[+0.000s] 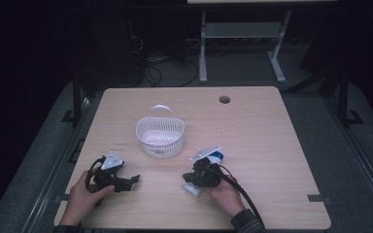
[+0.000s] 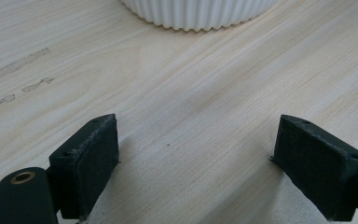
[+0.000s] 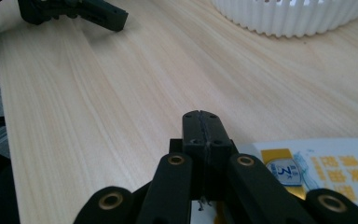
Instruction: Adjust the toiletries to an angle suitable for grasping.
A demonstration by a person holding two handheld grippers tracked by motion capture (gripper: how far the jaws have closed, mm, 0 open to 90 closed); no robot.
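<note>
Pale wood grain covers the table (image 1: pixel 252 131), which is set against a dark room with a second desk frame behind it; near the middle of the table a white basket (image 1: pixel 160 137) with a looped handle is seen standing upright and apparently empty. Just beside the person's right hand a small white carton (image 3: pixel 321 170) with blue and yellow print is seen lying on the table, close under the right gripper (image 3: pixel 201 122); the jaws of that gripper are pressed flat together with nothing between them, and the carton is left beside them rather than gripped. The left gripper (image 2: pixel 196 158) is held low over bare wood with its jaws spread wide and nothing between them, the basket being a little way ahead. A likely fault is judged to be a push rather than a grasp: if the right jaws are not opened before being brought to the carton, it could be shoved along the smooth table or tipped; a light basket could also be knocked aside by either gripper on the way in. From the high view the whole layout is given, with basket, both hands and the carton's place between right gripper and basket; the meeting of the right jaws and the print on the carton are made plain from the right gripper view, where the left gripper (image 3: pixel 74 14) is also caught farther off; the wide gap of the left jaws is settled from the left gripper view, together with the ribbed wall of the basket (image 2: pixel 200 14).
</note>
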